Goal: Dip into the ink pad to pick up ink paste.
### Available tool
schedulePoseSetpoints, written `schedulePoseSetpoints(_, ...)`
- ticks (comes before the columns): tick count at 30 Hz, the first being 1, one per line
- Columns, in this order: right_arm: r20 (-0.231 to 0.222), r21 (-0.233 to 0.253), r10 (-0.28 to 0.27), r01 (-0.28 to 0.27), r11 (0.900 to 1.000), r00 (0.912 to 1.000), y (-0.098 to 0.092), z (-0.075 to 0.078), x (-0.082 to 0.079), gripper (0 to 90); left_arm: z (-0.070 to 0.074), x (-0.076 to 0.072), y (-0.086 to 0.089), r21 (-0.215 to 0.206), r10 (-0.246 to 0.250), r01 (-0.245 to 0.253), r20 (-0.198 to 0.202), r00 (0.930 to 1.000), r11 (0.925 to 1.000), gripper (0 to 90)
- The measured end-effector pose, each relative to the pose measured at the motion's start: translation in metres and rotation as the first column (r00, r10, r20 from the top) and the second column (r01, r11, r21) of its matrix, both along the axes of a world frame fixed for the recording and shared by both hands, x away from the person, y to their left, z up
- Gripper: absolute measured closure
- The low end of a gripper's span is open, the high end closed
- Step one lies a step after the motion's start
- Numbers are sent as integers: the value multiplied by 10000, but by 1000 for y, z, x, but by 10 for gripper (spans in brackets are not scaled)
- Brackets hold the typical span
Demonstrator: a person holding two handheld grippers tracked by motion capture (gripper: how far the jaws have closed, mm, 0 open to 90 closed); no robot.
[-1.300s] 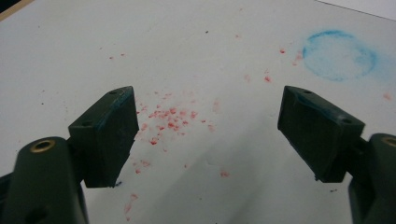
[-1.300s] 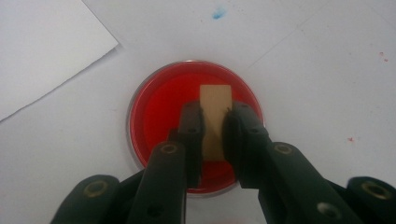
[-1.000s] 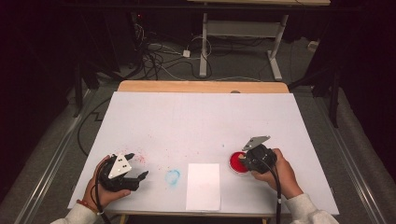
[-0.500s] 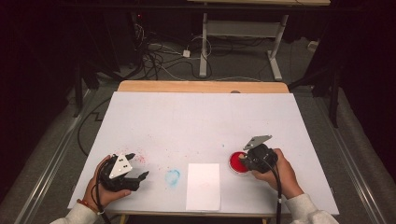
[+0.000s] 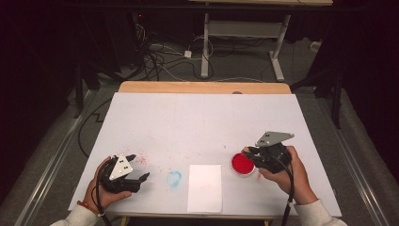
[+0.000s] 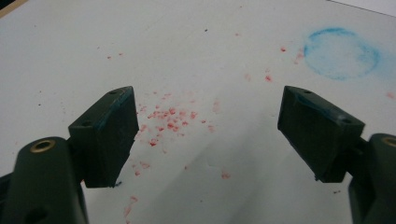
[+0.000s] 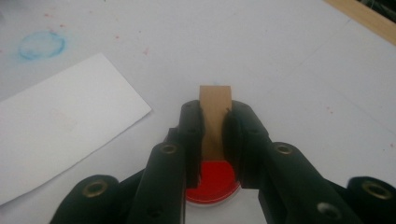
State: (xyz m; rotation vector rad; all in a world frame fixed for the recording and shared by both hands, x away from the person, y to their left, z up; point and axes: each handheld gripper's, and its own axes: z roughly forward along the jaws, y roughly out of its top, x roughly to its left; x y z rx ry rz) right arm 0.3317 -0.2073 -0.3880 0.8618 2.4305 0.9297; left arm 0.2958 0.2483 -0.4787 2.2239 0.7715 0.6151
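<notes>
Pinching the wooden stamp (image 7: 215, 116) upright over the red ink pad (image 5: 243, 164), your right hand-held gripper (image 5: 254, 155) needed a level press; left hand-held gripper (image 5: 134, 167) sat spread on the bench (image 5: 197, 122).

Both grippers, the left gripper (image 5: 134, 172) and the right gripper (image 5: 251, 155), are black with brass-ringed screws, grey three-cornered plates and black cables. White sleeves (image 5: 77, 217); an orange wristband (image 5: 87, 206) on the left wrist.

A white-topped table (image 5: 202, 122) with a wooden far edge (image 5: 204, 87) stands on grey floor (image 5: 56, 141), a tangle of cables (image 5: 160, 54) and a white desk frame (image 5: 244, 33) lie beyond, and the surrounding room is dark.
</notes>
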Motion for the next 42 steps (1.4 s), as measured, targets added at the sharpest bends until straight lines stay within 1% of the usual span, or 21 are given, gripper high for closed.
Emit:
schedulePoseSetpoints(7, 440, 97, 179, -183, 9998, 9989, 1, 15, -10, 764, 0, 0, 0, 20, -23, 23, -24, 10000, 10000, 194)
schedulePoseSetpoints(10, 592, 151, 141, -150, 9998, 9981, 0, 20, -14, 764, 0, 0, 0, 6, -28, 28, -20, 10000, 10000, 194)
schedulePoseSetpoints(13, 664, 128, 107, -115, 9999, 9977, -1, 22, -15, 764, 0, 0, -1, 48, -54, 54, -29, 10000, 10000, 194)
schedulePoseSetpoints(16, 589, 106, 128, -134, 9999, 9982, 0, 21, -14, 764, 0, 0, -1, 54, -54, 54, -36, 10000, 10000, 194)
schedulePoseSetpoints(19, 401, -55, 185, -183, 9998, 9990, 3, 15, -12, 764, -1, 0, -1, 50, -59, 59, -57, 10000, 10000, 194)
schedulePoseSetpoints(20, 258, -118, 229, -226, 9997, 9994, 5, 12, -11, 764, -1, 0, -1, 80, -67, 68, -66, 10000, 9999, 194)
schedulePoseSetpoints(23, -99, -406, 303, -307, 9987, 9995, 10, -1, -6, 764, -1, 0, -1, 78, -60, 61, -67, 10000, 10000, 194)
schedulePoseSetpoints(27, -612, -918, 313, -368, 9951, 9976, 14, -21, 2, 764, -1, 0, 0, 15, -62, 62, -85, 9999, 10000, 194)
schedulePoseSetpoints(30, -915, -1135, 302, -405, 9927, 9953, 17, -32, 6, 764, -1, 1, 0, 30, -64, 64, -81, 9999, 10000, 194)
schedulePoseSetpoints(34, -1111, -1338, 310, -459, 9899, 9933, 20, -42, 9, 764, -1, 1, 0, 24, -76, 76, -87, 9999, 10000, 194)
schedulePoseSetpoints(36, -1250, -1341, 320, -489, 9898, 9916, 21, -45, 10, 764, -1, 1, 0, 39, -74, 74, -93, 9999, 10000, 194)
schedulePoseSetpoints(42, -1351, -1510, 354, -559, 9870, 9902, 23, -50, 10, 764, -1, 1, 0, 105, -56, 57, -105, 9999, 9999, 192)
